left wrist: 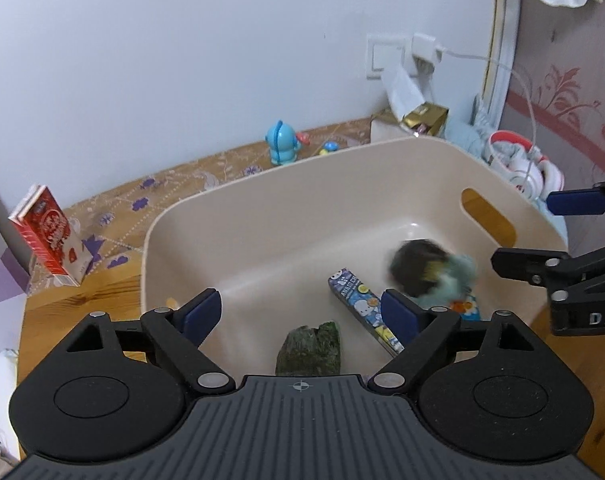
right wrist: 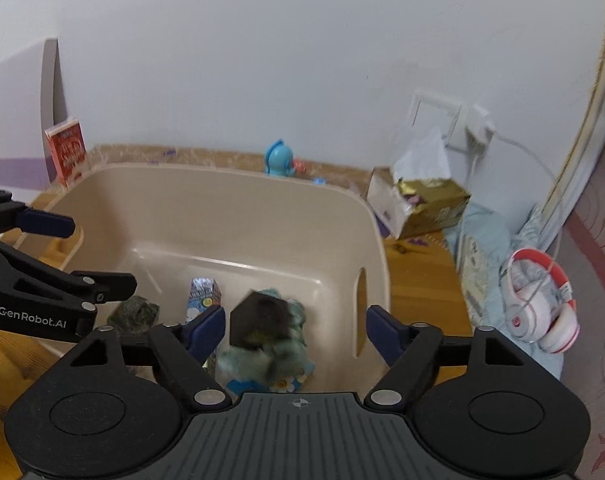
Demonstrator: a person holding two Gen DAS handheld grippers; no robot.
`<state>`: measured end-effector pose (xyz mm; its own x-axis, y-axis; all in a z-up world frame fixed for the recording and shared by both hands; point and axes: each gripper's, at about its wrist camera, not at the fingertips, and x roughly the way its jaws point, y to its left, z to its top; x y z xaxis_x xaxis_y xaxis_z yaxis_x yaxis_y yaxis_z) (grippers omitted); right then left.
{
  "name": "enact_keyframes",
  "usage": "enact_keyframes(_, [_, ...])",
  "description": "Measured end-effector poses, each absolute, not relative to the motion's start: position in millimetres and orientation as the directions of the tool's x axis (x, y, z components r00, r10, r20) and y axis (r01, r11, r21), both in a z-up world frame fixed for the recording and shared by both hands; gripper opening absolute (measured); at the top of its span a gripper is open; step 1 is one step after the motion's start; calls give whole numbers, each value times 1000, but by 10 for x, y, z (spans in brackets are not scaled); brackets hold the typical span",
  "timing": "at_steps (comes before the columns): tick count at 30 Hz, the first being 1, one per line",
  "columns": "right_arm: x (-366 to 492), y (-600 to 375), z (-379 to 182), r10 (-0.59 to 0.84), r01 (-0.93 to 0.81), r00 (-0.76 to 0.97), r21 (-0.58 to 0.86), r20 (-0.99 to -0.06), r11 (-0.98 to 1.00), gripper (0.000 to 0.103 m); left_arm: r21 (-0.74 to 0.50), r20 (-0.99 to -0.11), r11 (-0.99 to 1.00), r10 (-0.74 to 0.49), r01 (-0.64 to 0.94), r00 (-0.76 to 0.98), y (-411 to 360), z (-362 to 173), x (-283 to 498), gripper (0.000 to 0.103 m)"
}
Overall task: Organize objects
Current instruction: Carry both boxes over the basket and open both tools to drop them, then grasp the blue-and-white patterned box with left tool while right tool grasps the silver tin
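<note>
With both grippers, left (left wrist: 300, 314) and right (right wrist: 296, 330), spread wide and empty over the beige bin (left wrist: 262, 216), a blurred teal plush toy (right wrist: 268, 336) lay inside, so the blue figurine (left wrist: 281, 143) at twelve o'clock seemingly came next.

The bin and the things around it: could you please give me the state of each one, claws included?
Left claw: open, holding nothing.
Right claw: open, holding nothing.
Beige bin: upright, holding several items.
Plush toy: blurred, inside the bin.
Patterned box: lying flat in the bin.
Blue figurine: standing outside the bin.
Red carton: upright, tilted.
</note>
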<state>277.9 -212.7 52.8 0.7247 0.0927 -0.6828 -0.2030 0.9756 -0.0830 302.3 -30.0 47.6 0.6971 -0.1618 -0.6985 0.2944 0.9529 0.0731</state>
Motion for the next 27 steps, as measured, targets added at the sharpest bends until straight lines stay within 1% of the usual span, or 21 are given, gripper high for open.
enact_keyframes(2, [2658, -2151, 602, 96, -194, 745, -77, -660, 978, 89, 71, -685, 953, -169, 296, 709, -252, 536, 2902, 89])
enact_keyframes(6, [2388, -2159, 699, 101, -190, 771, -76, -628, 979, 91, 77, -666, 956, -162, 284, 728, -155, 605, 2656, 89])
enact_keyframes(8, [2257, -2151, 710, 104, -191, 781, -77, -616, 979, 97, 75, -660, 958, -160, 277, 734, -89, 618, 2536, 89])
enact_keyframes(12, [2021, -2116, 664, 110, -196, 789, -78, -604, 977, 101, 77, -655, 957, -163, 279, 738, 7, 596, 2316, 90])
enact_keyframes(17, [1784, -2058, 471, 120, -212, 768, -72, -629, 975, 103, 86, -656, 951, -171, 298, 735, 68, 478, 2040, 91])
enact_keyframes(23, [1611, -1981, 77, 103, -231, 718, -97, -688, 968, 103, 50, -678, 958, -174, 281, 714, 126, 204, 1816, 91])
enact_keyframes(27, [1526, -1942, -129, 127, -257, 683, -74, -720, 964, 103, 44, -692, 959, -173, 280, 701, 125, 34, 1750, 91])
